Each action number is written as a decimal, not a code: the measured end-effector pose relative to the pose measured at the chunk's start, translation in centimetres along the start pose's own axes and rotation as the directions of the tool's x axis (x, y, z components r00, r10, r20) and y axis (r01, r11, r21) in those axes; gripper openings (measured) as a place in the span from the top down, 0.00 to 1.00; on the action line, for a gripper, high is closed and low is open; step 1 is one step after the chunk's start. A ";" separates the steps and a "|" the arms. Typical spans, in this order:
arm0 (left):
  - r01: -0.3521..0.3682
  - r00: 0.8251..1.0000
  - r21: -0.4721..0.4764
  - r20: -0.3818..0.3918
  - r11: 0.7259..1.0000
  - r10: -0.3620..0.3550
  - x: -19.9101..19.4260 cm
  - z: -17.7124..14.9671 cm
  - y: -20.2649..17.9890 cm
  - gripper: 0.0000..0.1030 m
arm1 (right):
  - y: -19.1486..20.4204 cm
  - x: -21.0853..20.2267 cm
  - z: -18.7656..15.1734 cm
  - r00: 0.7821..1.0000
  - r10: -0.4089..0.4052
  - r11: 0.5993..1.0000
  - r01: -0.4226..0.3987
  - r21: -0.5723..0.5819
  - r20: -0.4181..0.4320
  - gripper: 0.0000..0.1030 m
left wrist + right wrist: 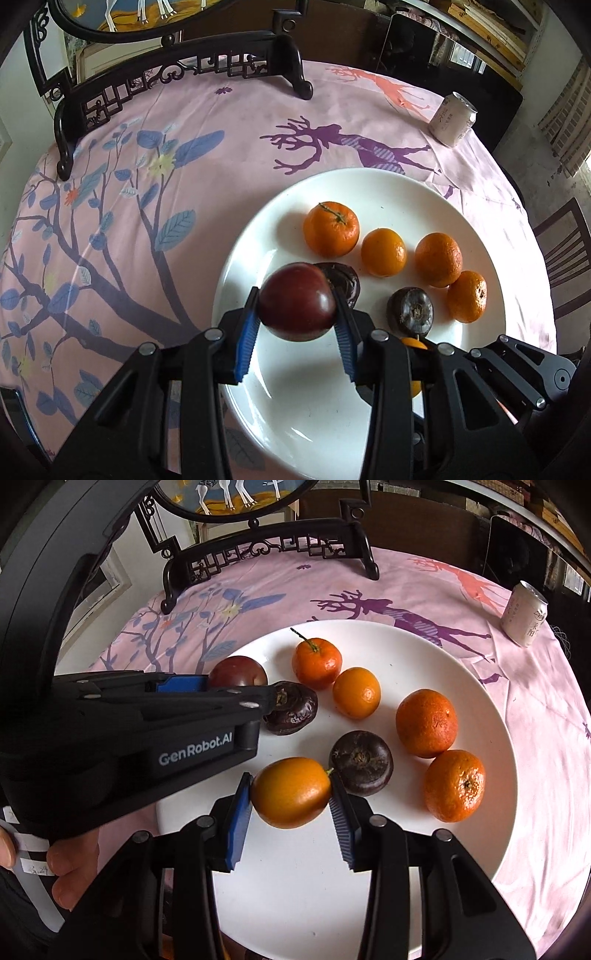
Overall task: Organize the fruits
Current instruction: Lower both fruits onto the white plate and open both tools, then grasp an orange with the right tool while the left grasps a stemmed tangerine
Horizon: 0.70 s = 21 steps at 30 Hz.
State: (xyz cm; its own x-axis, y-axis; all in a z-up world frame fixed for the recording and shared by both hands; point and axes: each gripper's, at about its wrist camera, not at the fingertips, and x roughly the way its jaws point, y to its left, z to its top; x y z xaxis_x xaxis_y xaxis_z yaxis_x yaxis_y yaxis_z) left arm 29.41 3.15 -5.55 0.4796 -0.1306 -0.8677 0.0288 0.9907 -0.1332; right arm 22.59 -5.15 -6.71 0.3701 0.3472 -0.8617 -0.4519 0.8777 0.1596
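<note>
A white plate (pixel 388 192) (pixel 424 650) holds several oranges and two wrinkled dark purple fruits (pixel 410 312) (pixel 361 762). My left gripper (pixel 297 301) is shut on a smooth dark red plum (pixel 297 301), which also shows in the right wrist view (pixel 236 670), held just above the plate's left part beside a wrinkled purple fruit (pixel 343 280) (pixel 291 707). My right gripper (pixel 291 794) is shut on a smooth orange fruit (pixel 291 792) over the plate's near part, next to the other purple fruit. The left gripper body (pixel 147 716) crosses the right wrist view.
The plate sits on a round table with a pink patterned cloth (pixel 129 184) (pixel 535 720). A pale drink can (pixel 452 118) (pixel 524 613) stands at the far right. A dark carved wooden stand (pixel 177 77) (pixel 273 550) stands at the back. A chair (pixel 565 251) is beside the table.
</note>
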 end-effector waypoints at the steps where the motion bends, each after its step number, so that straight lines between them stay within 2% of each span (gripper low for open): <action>1: -0.001 1.000 0.002 0.002 1.000 0.001 0.0 0.1 -0.1 0.62 | -0.1 0.1 0.0 1.000 0.000 1.000 0.000 0.004 -0.002 0.60; 2: -0.005 1.000 0.004 0.008 1.000 0.005 0.0 0.2 -0.1 0.60 | -0.2 0.2 0.0 1.000 0.007 1.000 -0.007 0.006 -0.002 0.56; 3: -0.008 1.000 0.007 0.024 1.000 0.007 -0.2 0.3 -0.2 0.53 | -0.2 0.1 0.0 1.000 0.018 1.000 -0.018 0.008 0.004 0.50; 4: -0.009 0.999 0.011 0.036 1.000 0.008 -0.6 0.3 -0.2 0.47 | -0.2 -0.2 -0.1 1.000 0.004 1.000 -0.004 0.007 0.014 0.40; 5: -0.004 0.999 0.012 0.054 1.000 0.004 -1.2 0.3 -0.3 0.37 | 0.0 -0.7 -0.2 0.999 -0.038 0.999 0.038 0.000 0.031 0.38; 6: 0.001 0.998 0.012 0.070 1.000 -0.002 -1.9 0.2 -0.3 0.33 | 0.2 -1.2 -0.4 0.996 -0.078 0.997 0.079 -0.017 0.042 0.37; 8: 0.008 0.994 0.019 0.105 1.000 -0.010 -3.7 -0.3 -0.4 0.31 | 0.5 -2.7 -1.2 0.993 -0.106 0.994 0.108 -0.032 0.057 0.36; 10: 0.016 0.990 0.020 0.143 1.000 -0.018 -5.7 -1.1 -0.5 0.25 | 0.5 -4.4 -2.5 0.991 -0.114 0.993 0.116 -0.025 0.069 0.33; 14: 0.019 0.974 0.035 0.226 0.999 -0.027 -10.3 -3.6 -1.0 0.19 | 0.9 -7.6 -5.1 0.985 -0.125 0.992 0.127 -0.006 0.122 0.33; 17: 0.026 0.961 0.045 0.275 0.999 -0.038 -13.2 -5.2 -1.6 0.19 | 1.1 -9.2 -6.0 0.981 -0.117 0.993 0.117 0.011 0.152 0.33; 21: 0.035 0.953 0.058 0.298 0.998 -0.051 -15.5 -7.0 -2.1 0.18 | 0.9 -10.7 -6.8 0.978 -0.117 0.993 0.114 0.028 0.171 0.33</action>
State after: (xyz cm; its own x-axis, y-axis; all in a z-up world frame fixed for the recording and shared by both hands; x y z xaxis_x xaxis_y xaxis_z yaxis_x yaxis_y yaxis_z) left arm 15.81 2.84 4.83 0.7168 -0.1633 -0.6779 0.0962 0.9861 -0.1357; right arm 12.73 -10.26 -0.64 0.5541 0.2936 -0.7790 -0.3842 0.9203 0.0736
